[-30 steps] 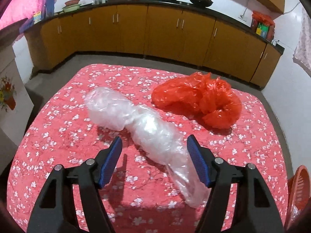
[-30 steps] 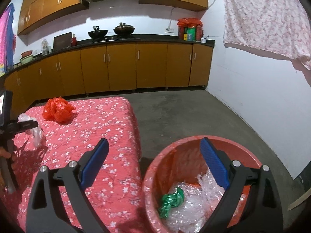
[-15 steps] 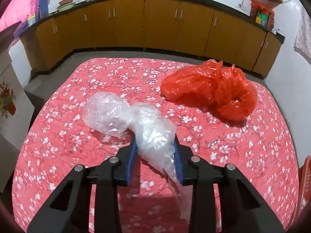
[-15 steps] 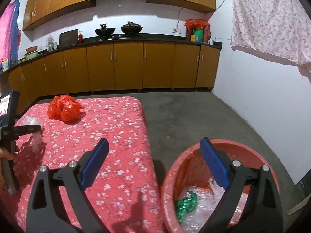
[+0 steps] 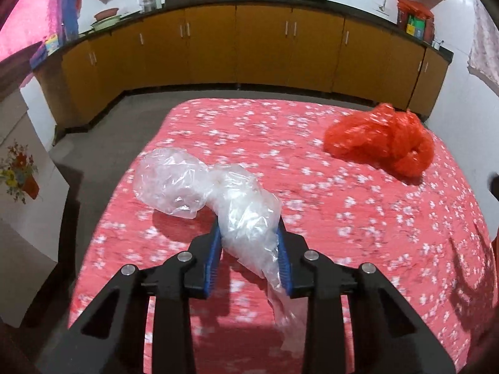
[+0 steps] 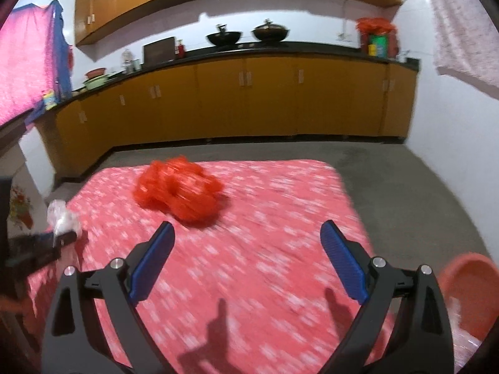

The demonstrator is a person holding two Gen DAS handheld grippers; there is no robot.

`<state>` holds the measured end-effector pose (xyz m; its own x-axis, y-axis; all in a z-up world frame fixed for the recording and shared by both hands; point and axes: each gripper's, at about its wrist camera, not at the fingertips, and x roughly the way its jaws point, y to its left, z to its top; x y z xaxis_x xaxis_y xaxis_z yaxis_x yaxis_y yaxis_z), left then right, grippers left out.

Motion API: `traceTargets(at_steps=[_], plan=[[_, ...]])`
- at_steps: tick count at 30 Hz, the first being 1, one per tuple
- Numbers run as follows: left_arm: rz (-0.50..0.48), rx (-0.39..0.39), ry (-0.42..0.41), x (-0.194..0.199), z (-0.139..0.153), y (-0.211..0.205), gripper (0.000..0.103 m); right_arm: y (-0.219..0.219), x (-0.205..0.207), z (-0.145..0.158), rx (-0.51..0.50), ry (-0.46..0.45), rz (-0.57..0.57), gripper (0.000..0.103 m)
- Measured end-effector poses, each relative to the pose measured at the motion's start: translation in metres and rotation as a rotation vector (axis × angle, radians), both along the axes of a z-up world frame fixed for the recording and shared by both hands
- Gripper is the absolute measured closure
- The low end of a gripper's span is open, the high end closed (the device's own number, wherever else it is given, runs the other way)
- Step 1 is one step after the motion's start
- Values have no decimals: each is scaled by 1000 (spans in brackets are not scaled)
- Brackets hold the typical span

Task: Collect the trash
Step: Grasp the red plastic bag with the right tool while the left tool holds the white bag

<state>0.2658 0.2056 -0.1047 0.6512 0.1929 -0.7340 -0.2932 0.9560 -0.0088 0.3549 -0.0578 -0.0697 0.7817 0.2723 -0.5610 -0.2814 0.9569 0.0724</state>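
In the left wrist view my left gripper [image 5: 248, 233] is shut on a crumpled clear plastic bag [image 5: 224, 199], whose bulk bulges out past the blue pads [image 5: 213, 255] and whose tail hangs below them. A crumpled red plastic bag [image 5: 383, 146] lies on the red flowered tablecloth [image 5: 358, 218] at the far right. In the right wrist view my right gripper [image 6: 246, 233] is open and holds nothing, with the red plastic bag [image 6: 179, 191] ahead and a little left. At that view's left edge, the left gripper [image 6: 43, 246] holds the clear bag [image 6: 62, 218].
A red bin [image 6: 467, 293] stands on the floor off the table's right corner. Yellow cabinets [image 6: 249, 103] under a dark counter line the back wall. A white cabinet [image 5: 18, 205] stands left of the table. Grey floor [image 6: 405, 193] lies beyond the table.
My left gripper closed on the clear bag and shifted it leftward on the table. My right gripper swung left from above the red bin to over the table, facing the red bag.
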Motion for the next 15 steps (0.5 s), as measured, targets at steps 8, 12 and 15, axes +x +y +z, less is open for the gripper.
traceTargets(at_steps=[8,12,15], plan=[[48,1,-15,3,-2,26,71,82,68,-15,-48,34,115,11],[51,5,-10,7,-6,27,71,103,88,-25,-100,66,147,11],[47,9,-6,8,-7,26,71,110,95,-32,-133,101,171,37]])
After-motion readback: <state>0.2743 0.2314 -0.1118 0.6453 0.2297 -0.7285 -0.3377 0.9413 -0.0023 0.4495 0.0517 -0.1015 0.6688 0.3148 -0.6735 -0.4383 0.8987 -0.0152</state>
